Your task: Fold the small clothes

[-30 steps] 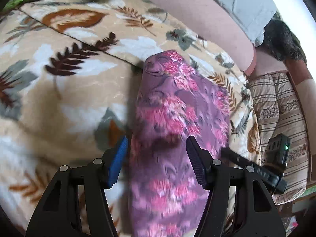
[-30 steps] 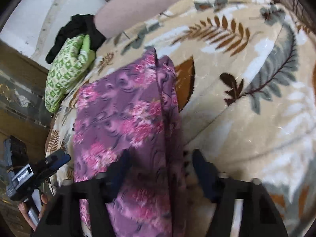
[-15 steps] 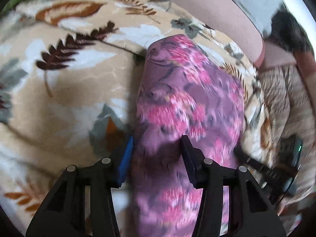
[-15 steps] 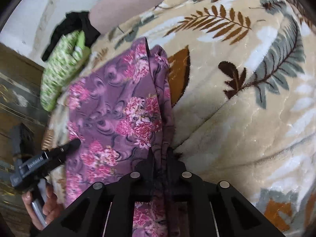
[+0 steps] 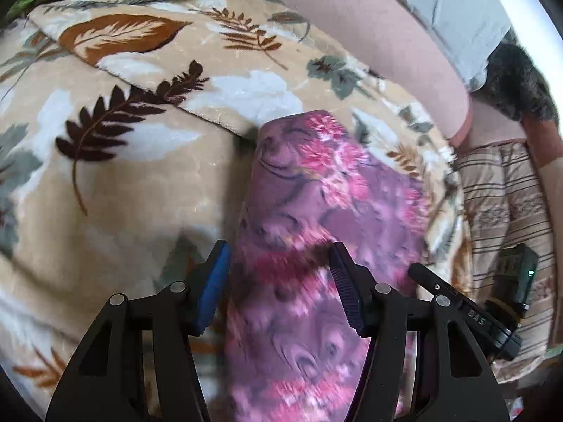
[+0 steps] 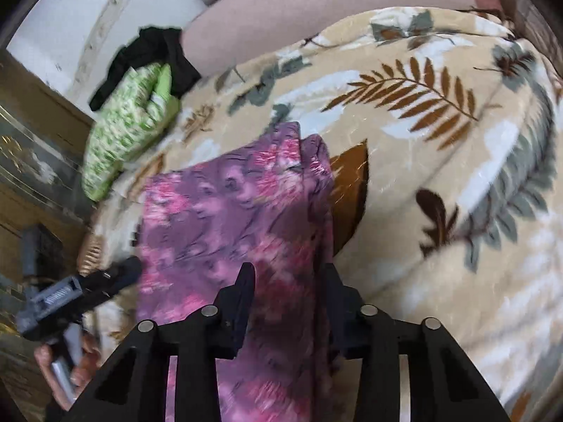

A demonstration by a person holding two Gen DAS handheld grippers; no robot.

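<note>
Releasing after a fold, it seems: the left gripper (image 5: 278, 292) and right gripper (image 6: 286, 302) are both opening over the purple floral garment (image 5: 316, 246) – nothing clamped – lying folded lengthwise on the leaf-print blanket (image 5: 133, 183). Next likely needs a fresh edge grasp.

home bedroom | leaf-print blanket (image 5: 140, 161) (plush) | green pillow (image 6: 126, 140)

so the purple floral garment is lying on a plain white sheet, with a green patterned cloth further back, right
Not quite. The purple floral garment lies on a beige blanket printed with brown and grey leaves, not a plain white sheet; both wrist views show it. The green patterned cloth is indeed further back.
</note>
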